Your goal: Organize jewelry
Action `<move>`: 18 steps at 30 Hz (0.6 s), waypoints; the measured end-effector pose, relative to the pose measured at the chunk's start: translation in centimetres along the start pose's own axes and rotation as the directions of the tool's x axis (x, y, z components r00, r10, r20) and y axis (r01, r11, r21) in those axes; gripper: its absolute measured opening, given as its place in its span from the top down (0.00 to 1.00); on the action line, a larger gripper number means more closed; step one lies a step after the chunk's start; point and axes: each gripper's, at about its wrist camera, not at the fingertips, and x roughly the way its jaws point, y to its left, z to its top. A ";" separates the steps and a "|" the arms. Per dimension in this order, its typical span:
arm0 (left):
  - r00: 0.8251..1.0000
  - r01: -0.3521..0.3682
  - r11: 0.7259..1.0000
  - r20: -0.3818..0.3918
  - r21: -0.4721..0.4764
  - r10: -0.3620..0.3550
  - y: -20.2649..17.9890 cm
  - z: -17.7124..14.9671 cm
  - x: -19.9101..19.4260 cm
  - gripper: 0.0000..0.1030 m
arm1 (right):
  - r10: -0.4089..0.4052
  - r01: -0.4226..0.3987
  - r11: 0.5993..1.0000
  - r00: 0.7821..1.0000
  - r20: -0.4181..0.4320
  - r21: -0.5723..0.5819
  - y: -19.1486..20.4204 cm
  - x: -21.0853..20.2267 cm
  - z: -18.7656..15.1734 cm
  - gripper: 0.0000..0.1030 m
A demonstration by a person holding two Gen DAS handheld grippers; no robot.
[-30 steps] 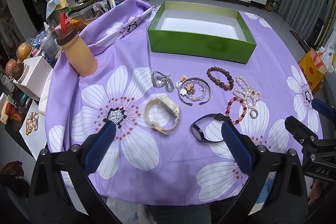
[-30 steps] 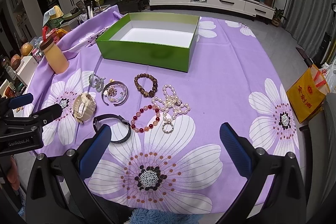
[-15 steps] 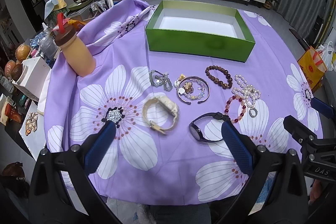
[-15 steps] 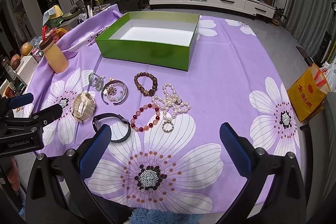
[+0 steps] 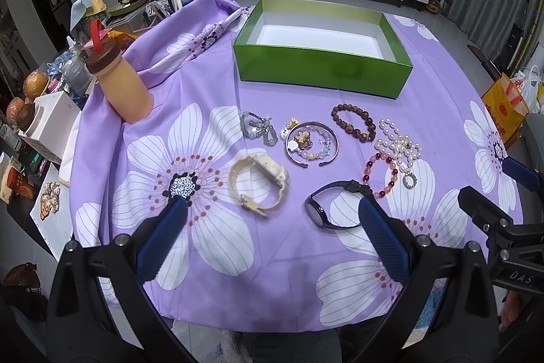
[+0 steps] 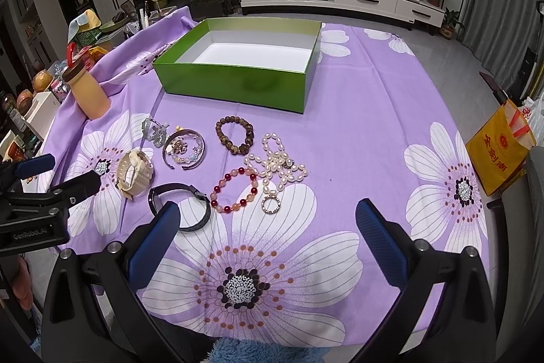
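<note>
— Jewelry count on the worktop (image 6: 357, 111)?

— Two watches, one cream watch (image 5: 260, 184) with a chunky strap and one black watch (image 5: 331, 204) with a thin band. Then one brown bead bracelet (image 5: 353, 122), one red and pink bead bracelet (image 6: 238, 191), one pearl strand (image 6: 277, 164) heaped in loops, one small ring (image 6: 271, 204) just below the pearls, one silver bangle (image 5: 312, 143) with pale beads and a gold charm lying inside it, and one grey-green piece (image 5: 256, 129) with metal charms that I cannot name more closely.

— Where does it all lie?

— In a loose cluster on the purple flowered cloth, on the near side of the one green box (image 5: 323, 65). The box is open, white inside, and nothing lies in it.

— And the tongs?

— Two pairs. The left tongs (image 5: 272, 213) are spread wide above the cloth, with the cream watch between their blue tips; the right-hand tip overlaps the black watch in view. The right tongs (image 6: 267, 220) are spread as wide, over the big flower print, gripping nothing.

— Anything else?

— One tan bottle (image 5: 120, 80) with a brown cap stands at the cloth's left edge.
</note>
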 end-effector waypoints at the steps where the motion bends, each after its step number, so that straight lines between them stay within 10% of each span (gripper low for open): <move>1: 1.000 0.006 1.000 -0.003 -0.004 -0.006 0.1 0.0 0.1 0.02 | 0.006 -0.006 1.000 1.000 0.000 0.008 -0.2 0.1 0.0 0.01; 8: 0.971 0.223 0.966 -0.057 -0.131 -0.232 3.3 -0.5 1.8 0.02 | 0.074 -0.077 0.995 0.996 0.058 0.063 -2.5 0.2 -0.1 0.01; 18: 0.978 0.164 0.975 -0.103 -0.151 -0.180 3.0 -3.4 4.8 0.02 | 0.095 -0.101 0.987 0.994 0.049 0.123 -4.6 2.5 -0.3 0.01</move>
